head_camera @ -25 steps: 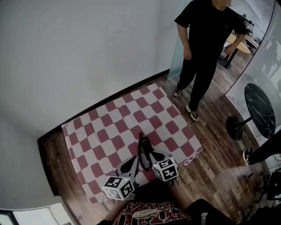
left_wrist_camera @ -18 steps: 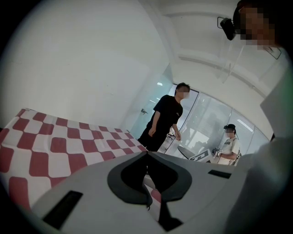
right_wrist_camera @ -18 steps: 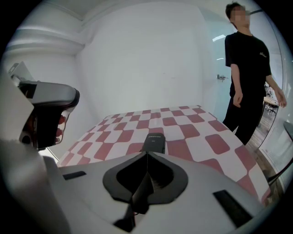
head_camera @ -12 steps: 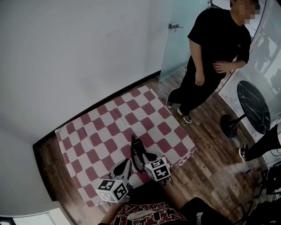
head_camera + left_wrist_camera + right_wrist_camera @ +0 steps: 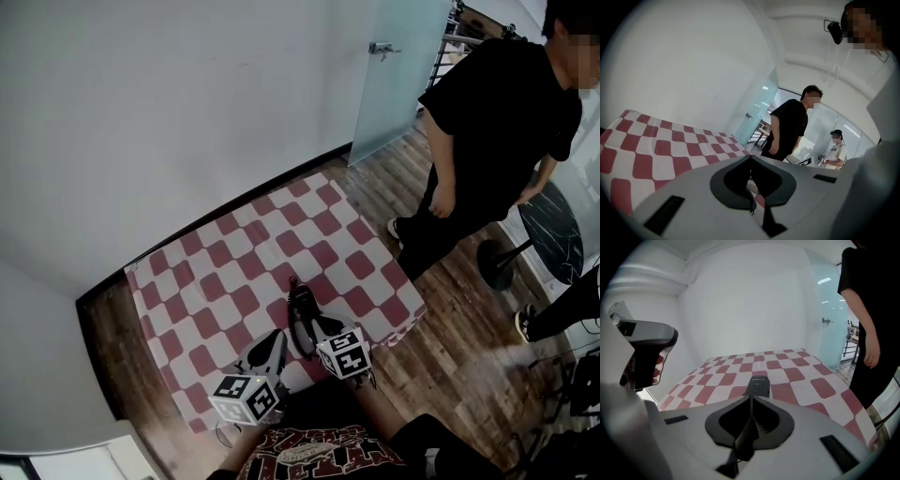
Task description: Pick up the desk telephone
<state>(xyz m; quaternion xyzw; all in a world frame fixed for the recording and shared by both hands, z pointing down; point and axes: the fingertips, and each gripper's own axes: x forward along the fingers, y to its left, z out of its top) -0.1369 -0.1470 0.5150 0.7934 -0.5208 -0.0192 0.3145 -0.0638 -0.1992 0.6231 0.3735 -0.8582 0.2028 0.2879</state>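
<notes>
1. Left gripper view: the left gripper [image 5: 750,158] has its jaws pressed together with nothing pinched between them. Past the tips is a red-and-white checkered cloth [image 5: 651,150], filling the left side. A person in black [image 5: 787,126] stands off the cloth's far end beside a frosted glass door [image 5: 754,112]. A second person in a white top [image 5: 836,151] is further back.

2. Right gripper view: the right gripper [image 5: 751,398] has its jaws closed flat against each other too. The desk telephone [image 5: 759,383] shows as a slim black block with tiny print on its near end. It's on the checkered cloth just beyond the tips, a bit right of the jaw line. Honestly can't tell if the tips are touching it. The person in black is cut off at the right edge.

3. Head view: both grippers sit side by side at the near edge of the cloth, marker cubes toward the camera. The telephone is the dark strip running from the right gripper's front end toward the middle of the cloth. The cloth is tucked into the corner of white walls, with wood floor [image 5: 450,347] on its right. The person in black stands on that floor, near a round dark table [image 5: 562,234].
</notes>
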